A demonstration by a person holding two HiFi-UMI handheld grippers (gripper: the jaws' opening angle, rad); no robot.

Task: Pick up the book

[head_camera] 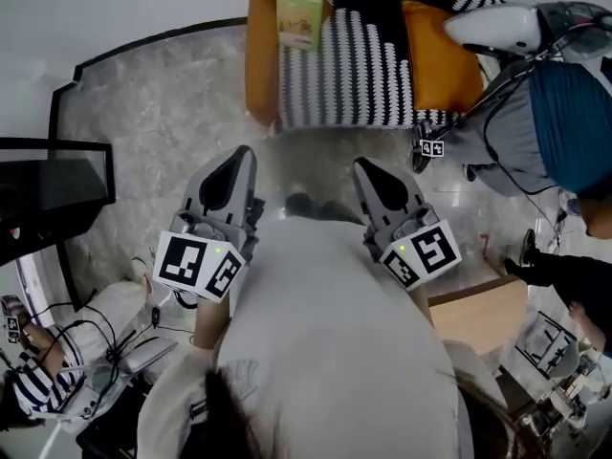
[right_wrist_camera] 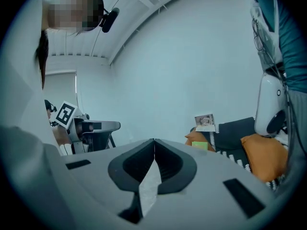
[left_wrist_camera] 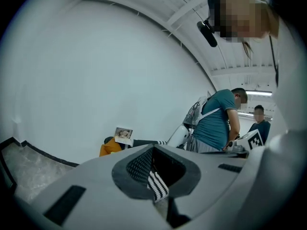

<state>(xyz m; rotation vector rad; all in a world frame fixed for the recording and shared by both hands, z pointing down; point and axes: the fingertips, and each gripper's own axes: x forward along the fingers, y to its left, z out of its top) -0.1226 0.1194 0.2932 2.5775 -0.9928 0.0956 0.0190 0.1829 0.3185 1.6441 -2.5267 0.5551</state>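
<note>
The book (head_camera: 299, 22) has a green cover and lies on an orange sofa (head_camera: 260, 55), partly on a black-and-white striped blanket (head_camera: 354, 55), at the top of the head view. In the right gripper view the book (right_wrist_camera: 200, 145) shows small and far off. My left gripper (head_camera: 239, 161) and right gripper (head_camera: 371, 172) are held side by side over the grey floor, well short of the sofa. Both point toward it. The left gripper (left_wrist_camera: 153, 147) has its jaws together with nothing in them. The right gripper (right_wrist_camera: 154, 140) is likewise shut and empty.
A small photo print (right_wrist_camera: 205, 121) stands on the sofa back above the book. A person in a teal shirt (head_camera: 574, 122) and a white machine (head_camera: 497, 29) stand right of the sofa. A black table (head_camera: 48, 185) is at left, a wooden box (head_camera: 478, 314) at right, and cables (head_camera: 105, 352) at lower left.
</note>
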